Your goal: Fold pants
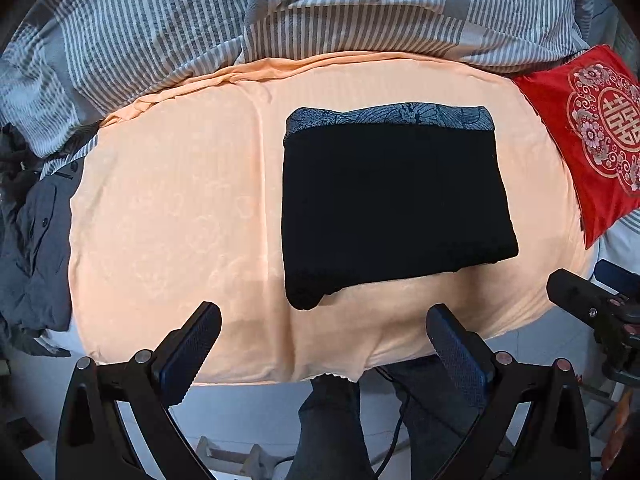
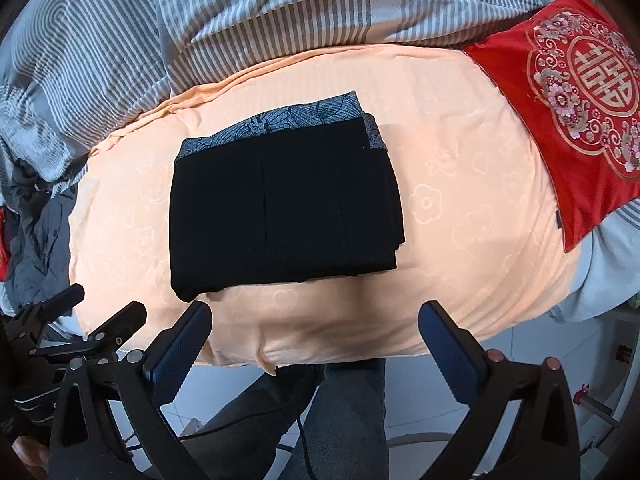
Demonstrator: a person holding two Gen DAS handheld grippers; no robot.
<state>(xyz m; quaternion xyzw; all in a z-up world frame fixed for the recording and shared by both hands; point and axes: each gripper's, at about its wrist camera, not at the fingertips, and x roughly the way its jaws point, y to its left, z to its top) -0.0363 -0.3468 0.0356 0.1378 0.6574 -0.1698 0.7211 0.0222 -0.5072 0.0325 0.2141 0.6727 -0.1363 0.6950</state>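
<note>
Looking straight down from two handheld grippers, both views show black pants [image 1: 396,208] folded into a neat rectangle on a peach sheet [image 1: 180,208], a patterned grey waistband along their twelve o'clock edge. The left gripper [image 1: 324,344] hangs at six o'clock of the pants, jaws wide and holding nothing; the right gripper [image 2: 316,340] does the same in its own view, also wide and empty. A red cushion [image 2: 580,92] lies at two o'clock, a striped quilt [image 1: 168,28] at twelve. The fold looks finished. The likely risk is a fingertip snagging the loose corner at seven o'clock of the bundle, dragging the layers open, or the soft sheet shifting and skewing the stack.
</note>
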